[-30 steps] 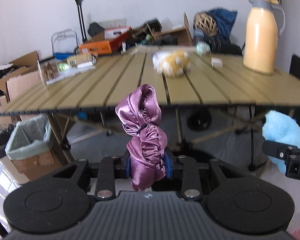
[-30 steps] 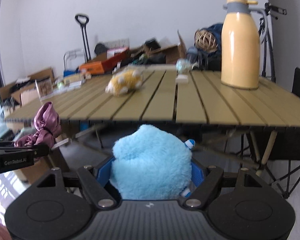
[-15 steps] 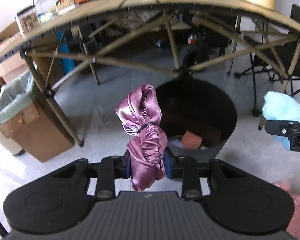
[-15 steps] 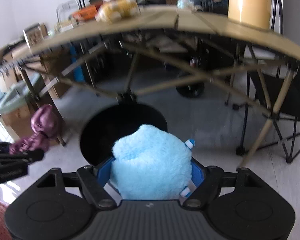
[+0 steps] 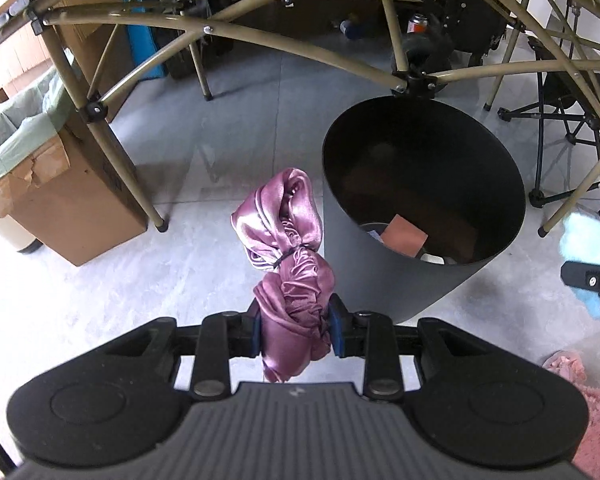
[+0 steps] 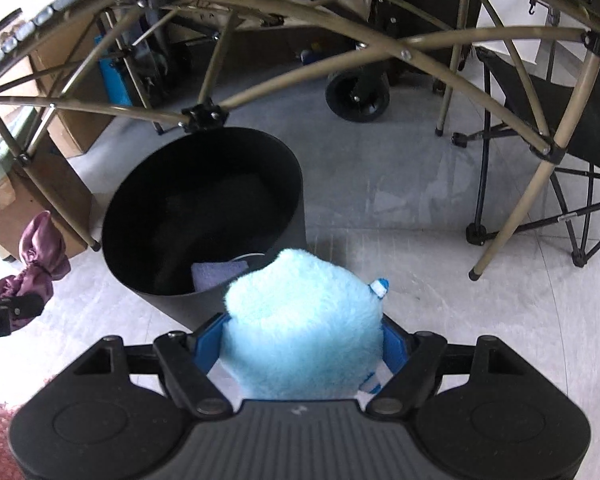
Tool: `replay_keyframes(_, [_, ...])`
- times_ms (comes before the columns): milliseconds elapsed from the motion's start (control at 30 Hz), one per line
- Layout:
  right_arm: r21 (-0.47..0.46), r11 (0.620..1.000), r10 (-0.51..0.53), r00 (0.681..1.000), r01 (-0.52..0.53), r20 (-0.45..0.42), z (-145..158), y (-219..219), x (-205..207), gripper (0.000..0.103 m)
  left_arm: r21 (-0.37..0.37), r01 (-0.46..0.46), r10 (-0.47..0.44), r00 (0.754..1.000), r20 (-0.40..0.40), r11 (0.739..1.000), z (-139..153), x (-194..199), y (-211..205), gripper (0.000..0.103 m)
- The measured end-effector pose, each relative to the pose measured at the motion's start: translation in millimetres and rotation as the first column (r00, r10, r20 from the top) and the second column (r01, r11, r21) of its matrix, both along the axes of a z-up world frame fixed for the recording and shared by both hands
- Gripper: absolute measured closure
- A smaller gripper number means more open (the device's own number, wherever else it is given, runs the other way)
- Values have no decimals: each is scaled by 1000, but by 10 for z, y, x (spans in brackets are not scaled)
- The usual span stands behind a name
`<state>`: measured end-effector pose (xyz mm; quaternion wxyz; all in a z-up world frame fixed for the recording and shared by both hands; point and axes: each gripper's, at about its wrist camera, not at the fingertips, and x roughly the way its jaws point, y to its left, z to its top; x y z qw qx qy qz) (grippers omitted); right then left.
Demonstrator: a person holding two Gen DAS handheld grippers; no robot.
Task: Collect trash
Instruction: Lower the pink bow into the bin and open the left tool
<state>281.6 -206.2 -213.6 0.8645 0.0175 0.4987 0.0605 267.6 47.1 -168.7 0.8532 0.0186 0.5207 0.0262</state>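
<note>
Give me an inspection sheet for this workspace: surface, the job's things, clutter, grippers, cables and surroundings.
Surface: grey floor; pink rug at its right edge.
Job's things: purple satin cloth and fluffy blue item, both held outside the black bin; the bin already holds a few items.
Clutter: cardboard box with a green liner, left of the bin.
Grippers: left gripper, jaws shut on the purple cloth; right gripper, jaws shut on the blue item.
Cables: nothing seen.
Surroundings: folding table frame overhead, folding chair to the right, black wheel beyond.
</note>
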Motion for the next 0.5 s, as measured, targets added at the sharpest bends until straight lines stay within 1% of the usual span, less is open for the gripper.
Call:
replay_keyframes(333, [1, 999, -46, 998, 46, -44, -125, -154, 114, 26, -25, -12, 12, 1000, -8, 1000, 130, 176, -96, 72])
replay_keyframes(500, [6, 997, -72, 996, 73, -59, -175, -256, 134, 26, -39, -12, 11, 1000, -18, 999, 161, 285, -212, 72])
